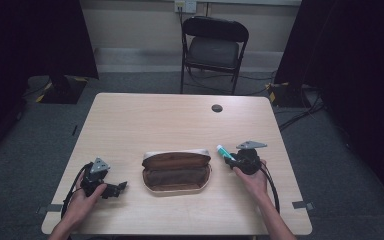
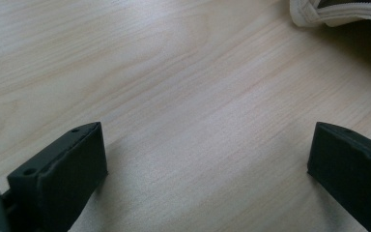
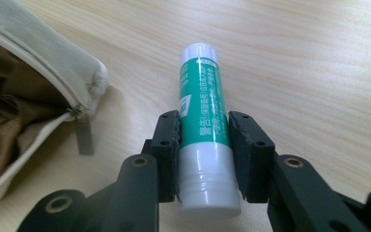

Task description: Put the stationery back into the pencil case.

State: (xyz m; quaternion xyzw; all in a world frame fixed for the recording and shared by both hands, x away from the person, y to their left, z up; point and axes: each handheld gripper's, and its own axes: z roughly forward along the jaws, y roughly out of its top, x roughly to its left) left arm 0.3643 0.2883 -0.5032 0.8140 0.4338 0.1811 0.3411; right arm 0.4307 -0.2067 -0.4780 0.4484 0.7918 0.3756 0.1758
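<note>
Now the right gripper [image 3: 204, 159] clamps the glue stick [image 3: 204, 121] upright-lengthwise between its jaws, beside the pouch [image 3: 38, 82]

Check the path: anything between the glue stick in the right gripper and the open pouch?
Nothing visible. The right gripper is shut on the glue stick; bare table lies between it and the pouch, whose zipper is open toward it.

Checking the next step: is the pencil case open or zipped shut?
Open. The pencil case lies with its mouth spread, brown lining showing, and its zipper pull sits at the end.
</note>
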